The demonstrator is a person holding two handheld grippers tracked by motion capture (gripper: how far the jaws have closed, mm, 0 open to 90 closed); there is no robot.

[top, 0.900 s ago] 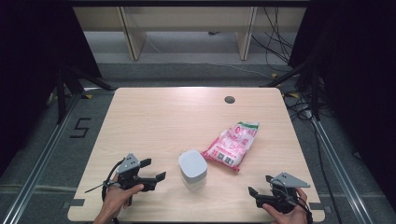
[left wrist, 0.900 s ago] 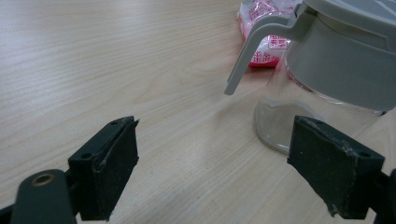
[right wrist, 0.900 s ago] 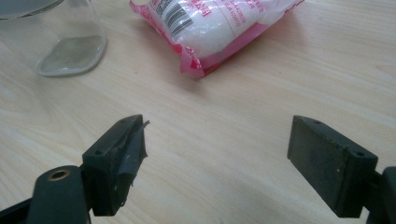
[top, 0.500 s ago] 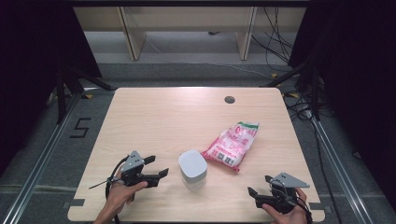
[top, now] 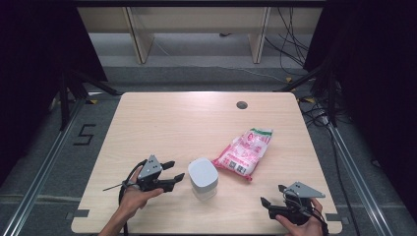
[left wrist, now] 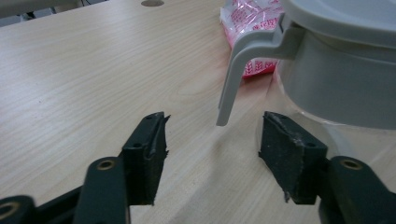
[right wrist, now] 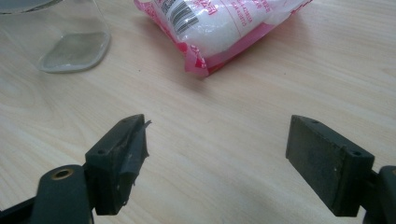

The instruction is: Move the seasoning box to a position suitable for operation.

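Hands come in over the near edge of the pale wooden table [top: 162, 123], each holding a black two-jaw gripper low over the surface. The left gripper [top: 173, 172] sits near the near-left part of the surface, angled toward the middle, its jaws apart and empty, its tips just beside the clear, square container with a grey lid [top: 203, 178]. The right gripper [top: 272, 195] rests close to the near-right corner, pointing left across the table, its jaws also spread wide with nothing between them.

From the left gripper view, the left gripper [left wrist: 212, 140] faces a grey clip [left wrist: 238, 70] hanging down from the container's lid [left wrist: 345, 18], its lower end just ahead of the gap between the jaws; the high view is too small to show that clip. The right gripper view has the right gripper [right wrist: 217, 149] over bare wood, with the pink and white plastic packet [right wrist: 219, 28] ahead and the container's clear base [right wrist: 74, 51] off to the upper left, both well apart from the jaws.

In the high view the packet [top: 244, 153] lies right of the container, near it, tilted toward the far-right corner. The far half of the surface is open, with a small dark round hole [top: 241, 104] near the far edge.
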